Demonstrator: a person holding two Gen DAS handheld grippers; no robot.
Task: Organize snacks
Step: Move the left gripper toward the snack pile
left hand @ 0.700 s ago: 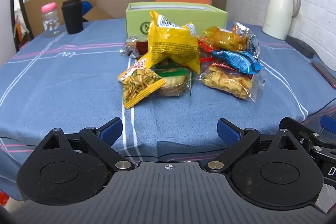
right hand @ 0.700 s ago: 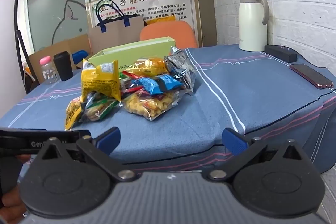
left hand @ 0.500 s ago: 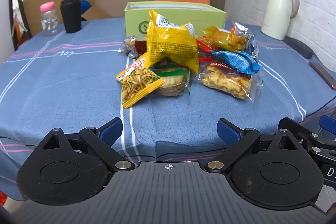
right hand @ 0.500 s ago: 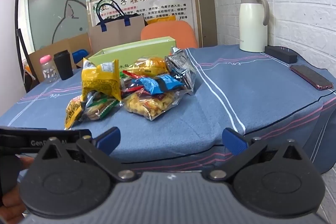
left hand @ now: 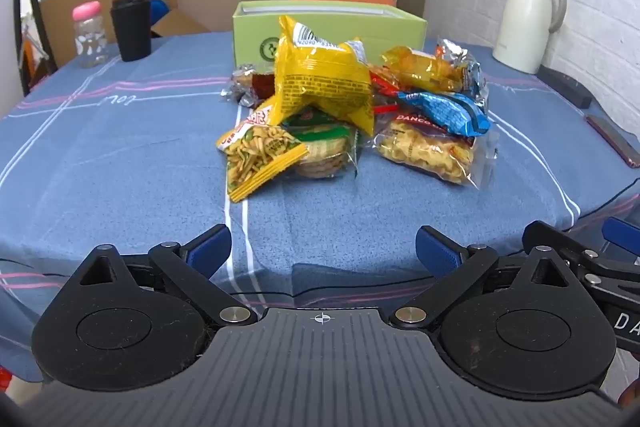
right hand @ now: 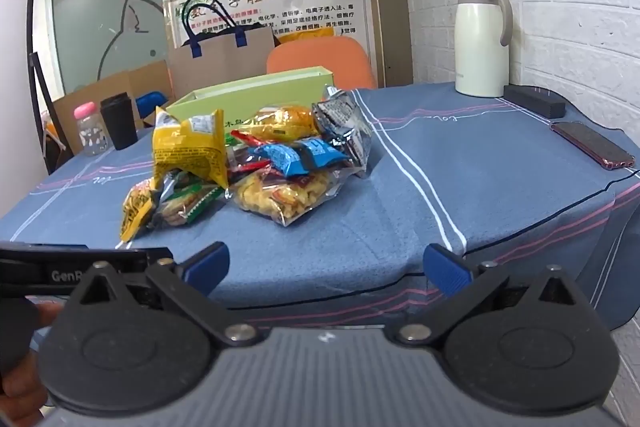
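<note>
From the left wrist view, the left gripper (left hand: 322,251) hung over the near edge of the surface (left hand: 120,155), which was covered in a blue cloth; its jaws were spread wide with nothing between them. The pile of snacks (left hand: 356,115) lay well ahead at the middle of the surface, a yellow bag (left hand: 324,75) propped on top, a small noodle packet (left hand: 256,155) nearest, and a blue wrapper (left hand: 444,111) over a clear bag of crisps (left hand: 428,155). An open green box (left hand: 328,27) stood just behind the pile, with a black cup (left hand: 131,27) far left and a white jug (left hand: 528,19) far right. From the right wrist view, the right gripper (right hand: 326,267) also sat at the near edge, its jaws spread and empty. The snacks lay ahead and left of centre, before the green box. A phone (right hand: 592,145) lay near the right edge.
</note>
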